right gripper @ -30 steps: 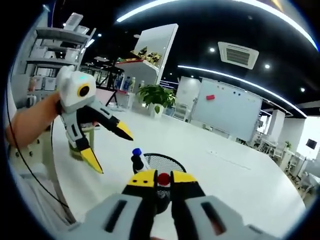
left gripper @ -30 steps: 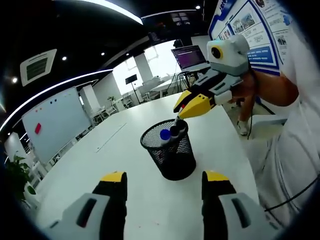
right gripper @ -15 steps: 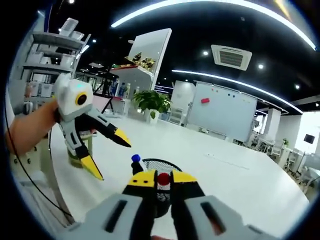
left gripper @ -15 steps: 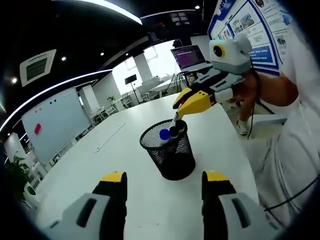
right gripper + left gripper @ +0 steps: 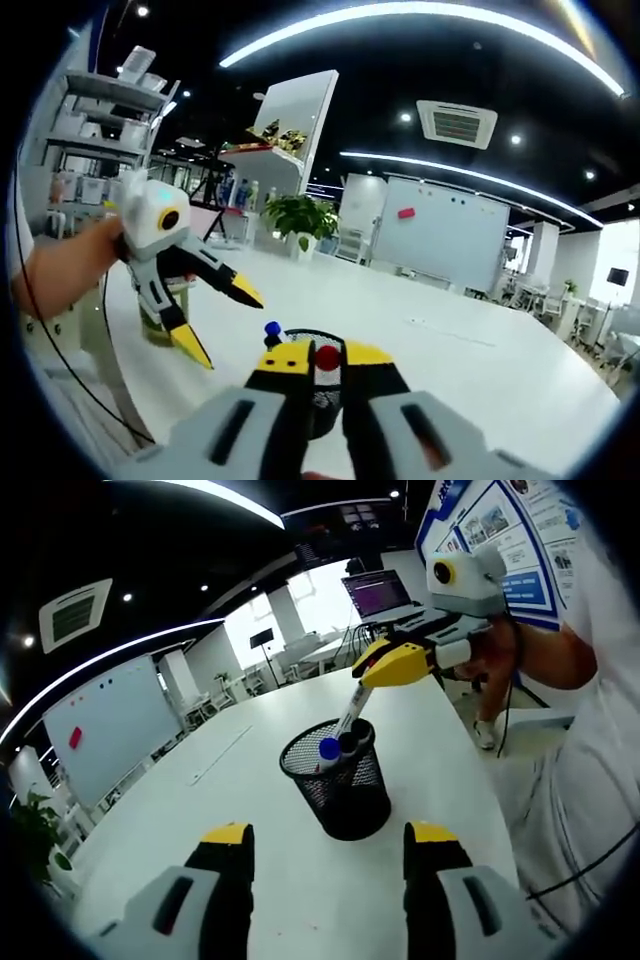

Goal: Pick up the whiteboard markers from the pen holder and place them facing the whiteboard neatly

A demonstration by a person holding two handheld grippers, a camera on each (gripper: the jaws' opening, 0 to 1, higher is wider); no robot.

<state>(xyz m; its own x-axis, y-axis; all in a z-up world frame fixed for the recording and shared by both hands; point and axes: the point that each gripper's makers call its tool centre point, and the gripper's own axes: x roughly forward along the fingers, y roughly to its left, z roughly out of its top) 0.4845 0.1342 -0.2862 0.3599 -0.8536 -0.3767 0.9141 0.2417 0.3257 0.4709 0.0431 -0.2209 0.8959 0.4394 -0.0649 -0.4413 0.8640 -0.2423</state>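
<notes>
Lifted since a second ago, the right gripper (image 5: 378, 670) pinches a marker (image 5: 352, 708) above the pen holder (image 5: 340, 780) (black mesh); left gripper (image 5: 325, 852) jaws spread.

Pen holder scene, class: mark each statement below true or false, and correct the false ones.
1. The right gripper is shut on a marker above the pen holder. True.
2. The left gripper holds a marker. False: its jaws stand open and empty.
3. A blue-capped marker stands in the pen holder. True.
4. The pen holder lies tipped over. False: it stands upright on the white table.
5. The whiteboard carries a pink patch. True.
</notes>
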